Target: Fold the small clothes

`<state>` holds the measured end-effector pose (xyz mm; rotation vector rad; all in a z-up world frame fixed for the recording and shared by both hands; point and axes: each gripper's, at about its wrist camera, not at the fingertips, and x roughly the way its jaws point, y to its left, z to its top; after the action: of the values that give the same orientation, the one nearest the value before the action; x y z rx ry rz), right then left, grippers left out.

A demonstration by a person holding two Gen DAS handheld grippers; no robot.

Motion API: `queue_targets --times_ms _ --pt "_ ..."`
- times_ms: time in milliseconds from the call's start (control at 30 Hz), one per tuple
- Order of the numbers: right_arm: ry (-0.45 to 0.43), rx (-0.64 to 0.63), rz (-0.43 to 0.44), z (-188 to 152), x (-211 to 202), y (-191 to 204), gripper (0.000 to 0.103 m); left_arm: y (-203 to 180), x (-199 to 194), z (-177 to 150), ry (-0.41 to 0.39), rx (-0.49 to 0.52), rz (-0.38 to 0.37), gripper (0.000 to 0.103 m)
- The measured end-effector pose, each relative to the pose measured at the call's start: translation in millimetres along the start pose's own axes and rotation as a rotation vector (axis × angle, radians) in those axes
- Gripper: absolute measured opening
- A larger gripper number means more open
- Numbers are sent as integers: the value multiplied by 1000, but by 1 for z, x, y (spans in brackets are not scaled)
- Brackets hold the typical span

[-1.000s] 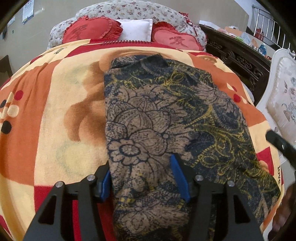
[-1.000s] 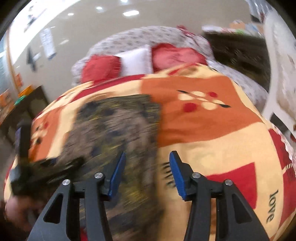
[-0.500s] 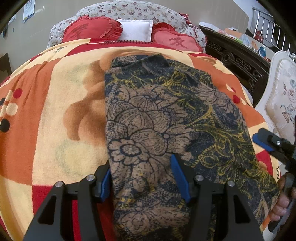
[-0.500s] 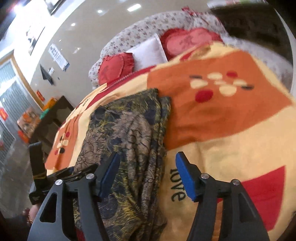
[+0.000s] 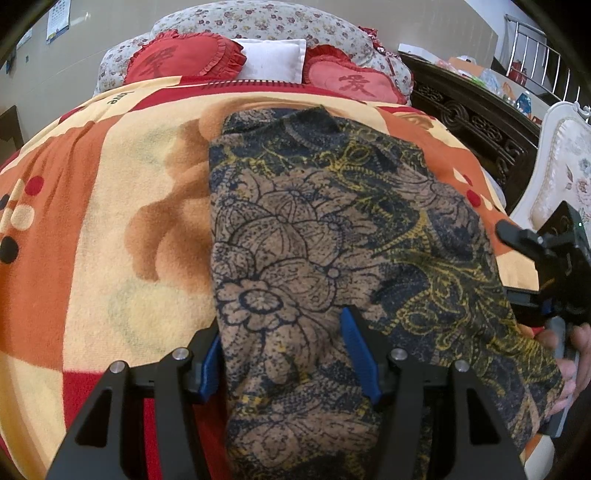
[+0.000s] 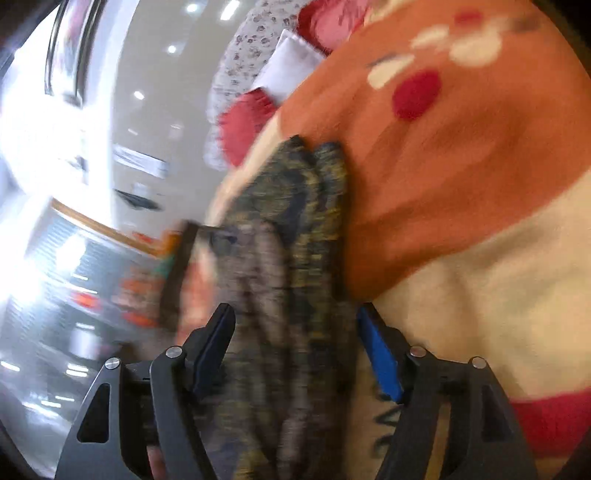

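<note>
The left tool (image 5: 280, 325) stands released at 6 o'clock of the bed. Its blue pads are apart and sit astride the near left corner of the patterned garment (image 5: 314, 240). The cloth lies flat between them, and nothing looks pinched.

The garment is a long folded strip, dark blue, tan and yellow. It lies on the orange and cream blanket (image 5: 110, 221) and runs from 6 o'clock up toward 12. Its left edge is straight and clean. From that edge out to 9 o'clock the blanket is bare, which leaves wide open room on that side.

At 12 o'clock, well beyond the garment's far end, a white pillow (image 5: 273, 59) sits between two red heart cushions (image 5: 184, 59) against a flowered bolster (image 5: 258, 22). The garment's right edge slants down toward 4 o'clock and hangs near the side of the bed, so room is tight there.

A dark carved wooden frame (image 5: 472, 122) runs along at 2 o'clock. A white upholstered chair (image 5: 561, 177) stands close by at 3 o'clock.

The right tool (image 6: 294, 314) comes in from 4 o'clock with a hand (image 5: 576, 354) on its grip. Its jaws have just been opening and are spread wide. The layered right edge of the garment lies between them, and the pads look clear of the cloth. That view is badly blurred, so I cannot tell the finer contact.
</note>
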<state>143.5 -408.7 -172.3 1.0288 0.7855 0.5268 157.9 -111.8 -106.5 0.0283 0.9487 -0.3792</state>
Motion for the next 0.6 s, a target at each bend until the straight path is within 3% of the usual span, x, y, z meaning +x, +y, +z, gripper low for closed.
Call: queue_targets --times_ms 67,133,167,267,333,400,600 --pt "40 -31 23 1 3 2 71 0 0 0 -1 -3 -3 63" --pt "94 -84 -57 1 11 6 62 1 1 1 -2 -7 -6 63" --pt "103 -115 -107 1 14 8 50 1 1 1 -4 -9 -8 63" --pt "96 -187 -159 -2 18 23 42 3 1 1 -2 -17 -14 61" --pt "81 -281 -217 -9 21 39 33 7 -4 4 -5 -34 -20 44" --pt "59 -293 -224 -13 20 46 24 12 -8 7 0 -65 -31 20" --pt "17 -288 -252 -26 18 70 22 17 -31 16 -24 -81 -45 13"
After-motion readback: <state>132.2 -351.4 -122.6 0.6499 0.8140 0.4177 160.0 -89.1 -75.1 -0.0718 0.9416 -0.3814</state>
